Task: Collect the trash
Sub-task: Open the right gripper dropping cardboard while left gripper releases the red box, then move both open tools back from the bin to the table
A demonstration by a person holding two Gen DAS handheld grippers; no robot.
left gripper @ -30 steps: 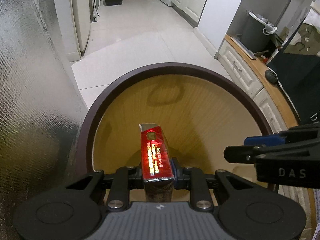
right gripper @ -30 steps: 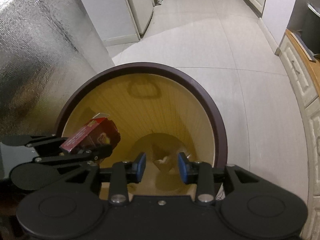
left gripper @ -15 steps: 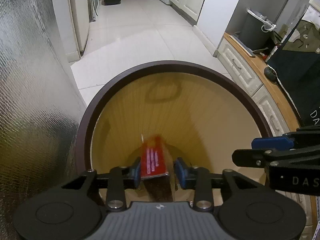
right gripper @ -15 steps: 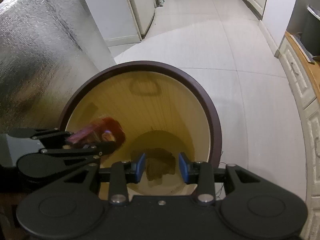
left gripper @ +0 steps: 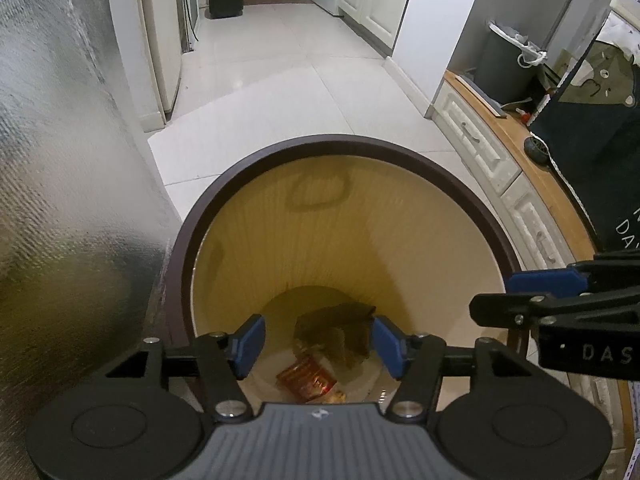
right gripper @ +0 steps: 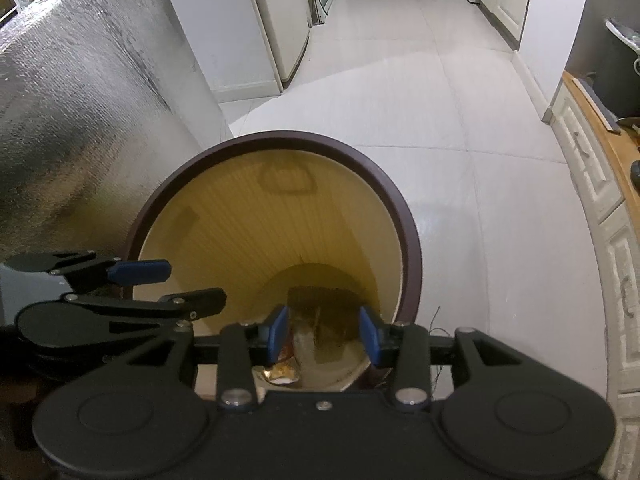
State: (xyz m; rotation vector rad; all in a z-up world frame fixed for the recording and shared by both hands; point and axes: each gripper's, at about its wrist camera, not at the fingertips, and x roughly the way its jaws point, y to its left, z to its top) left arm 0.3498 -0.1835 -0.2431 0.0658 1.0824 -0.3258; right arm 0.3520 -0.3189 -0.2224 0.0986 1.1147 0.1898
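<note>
The round trash bin (left gripper: 320,146) has a dark brown rim and a yellow inside, and both grippers hang over its mouth. A red box (left gripper: 306,378) lies at the bottom of the bin beside a dark crumpled piece (left gripper: 336,332). My left gripper (left gripper: 318,344) is above them; its jaws are opening and nothing is between the blue pads. My right gripper (right gripper: 323,334) stands over the bin's near right side with its pads a little apart and empty. Each gripper shows in the other's view, the right gripper (left gripper: 532,296) at the right, the left gripper (right gripper: 168,284) at the left.
A silver foil-covered wall (left gripper: 60,200) stands tight against the bin's left side. White drawers under a wooden top (left gripper: 520,148) run along the right, with a grey bin (left gripper: 504,72) on them. White floor tiles (left gripper: 280,60) stretch ahead to a fridge (right gripper: 276,20).
The left gripper's jaws spread and let go of the red box, which fell to the bottom of the bin. The left gripper rose slightly. The right gripper stayed put.
</note>
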